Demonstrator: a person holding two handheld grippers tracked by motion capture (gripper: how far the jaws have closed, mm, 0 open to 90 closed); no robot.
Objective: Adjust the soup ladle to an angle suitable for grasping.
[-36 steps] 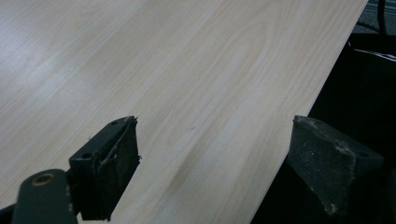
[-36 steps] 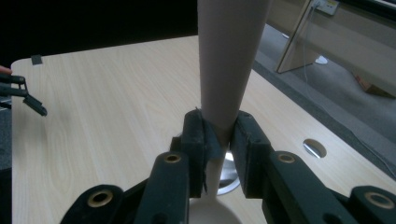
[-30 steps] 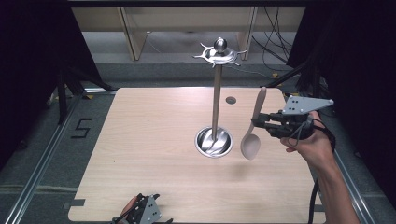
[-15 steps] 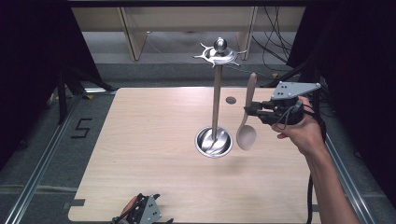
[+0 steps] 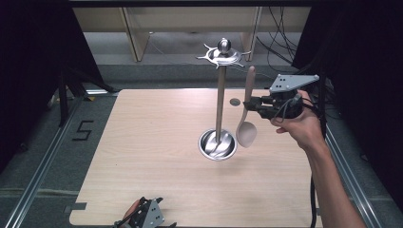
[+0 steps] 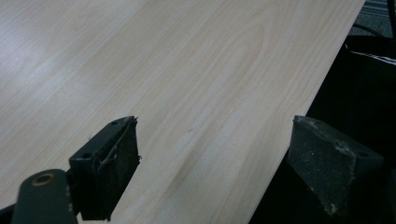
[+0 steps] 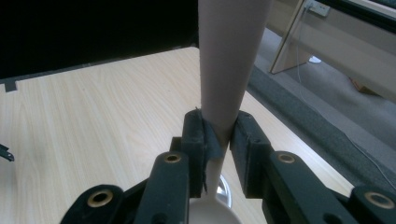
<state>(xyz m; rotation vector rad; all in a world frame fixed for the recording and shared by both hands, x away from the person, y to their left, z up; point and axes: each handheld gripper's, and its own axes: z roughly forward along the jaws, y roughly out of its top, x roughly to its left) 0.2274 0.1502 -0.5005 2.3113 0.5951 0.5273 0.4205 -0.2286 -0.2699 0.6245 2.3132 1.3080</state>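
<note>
The right gripper point(image 5: 254, 105) clamped the wooden spoon point(image 5: 246, 124) mid-handle, bowl down; hanging it needed the handle tip raised level with the stand point(image 5: 220, 99) hooks.

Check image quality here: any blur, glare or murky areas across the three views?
High view: sharp and evenly lit on the table, black surrounds, bright glare in the stand's base. Right gripper view: the spoon handle looms soft and out of focus, with dim jaws below. Left gripper view: the wood is mildly blurred, and the right side falls into darkness.
</note>
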